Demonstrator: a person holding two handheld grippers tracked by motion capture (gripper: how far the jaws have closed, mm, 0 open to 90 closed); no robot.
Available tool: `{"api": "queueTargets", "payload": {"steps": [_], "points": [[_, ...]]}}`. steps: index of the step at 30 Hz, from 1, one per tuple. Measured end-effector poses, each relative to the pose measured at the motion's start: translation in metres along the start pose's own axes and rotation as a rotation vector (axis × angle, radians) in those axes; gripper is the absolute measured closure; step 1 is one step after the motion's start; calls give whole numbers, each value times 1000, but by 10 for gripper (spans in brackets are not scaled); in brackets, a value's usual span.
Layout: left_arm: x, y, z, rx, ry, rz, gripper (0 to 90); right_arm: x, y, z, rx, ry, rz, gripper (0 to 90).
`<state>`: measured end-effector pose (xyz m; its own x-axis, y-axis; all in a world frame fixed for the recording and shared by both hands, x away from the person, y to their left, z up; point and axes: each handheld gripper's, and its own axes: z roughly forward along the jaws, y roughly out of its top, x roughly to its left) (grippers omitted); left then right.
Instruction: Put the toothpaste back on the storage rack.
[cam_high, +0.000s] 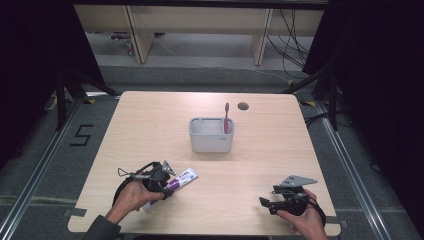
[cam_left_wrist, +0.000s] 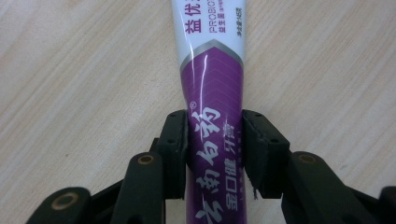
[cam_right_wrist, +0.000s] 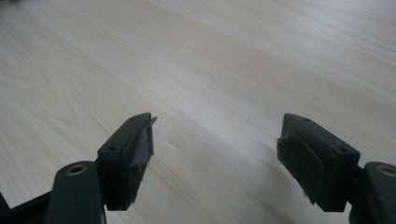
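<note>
High view: one toothpaste tube (cam_high: 172, 185), one toothbrush (cam_high: 226, 118), one holder (cam_high: 211, 136).

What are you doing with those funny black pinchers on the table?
A person sits at a wooden table with a gripper in each hand. The left gripper has its jaws pressed on both sides of a purple and white toothpaste tube that lies flat on the table. The right gripper hangs over bare wood with its jaws wide apart, holding nothing. Farther back stands a grey holder with a pink toothbrush upright in its right-hand compartment.
</note>
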<state>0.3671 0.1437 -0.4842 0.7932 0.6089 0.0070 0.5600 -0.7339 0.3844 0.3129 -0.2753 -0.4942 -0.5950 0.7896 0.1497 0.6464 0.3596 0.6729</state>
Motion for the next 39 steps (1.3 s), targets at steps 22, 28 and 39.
{"api": "queueTargets", "payload": {"steps": [22,28,39], "points": [[-5,15,3,80,31,116,677,1,0,0,21,12,7,278],[-6,15,1,93,50,170,703,-1,-1,0,33,-6,-12,281],[6,9,-26,-84,56,103,711,-2,-1,0,11,4,-2,282]]}}
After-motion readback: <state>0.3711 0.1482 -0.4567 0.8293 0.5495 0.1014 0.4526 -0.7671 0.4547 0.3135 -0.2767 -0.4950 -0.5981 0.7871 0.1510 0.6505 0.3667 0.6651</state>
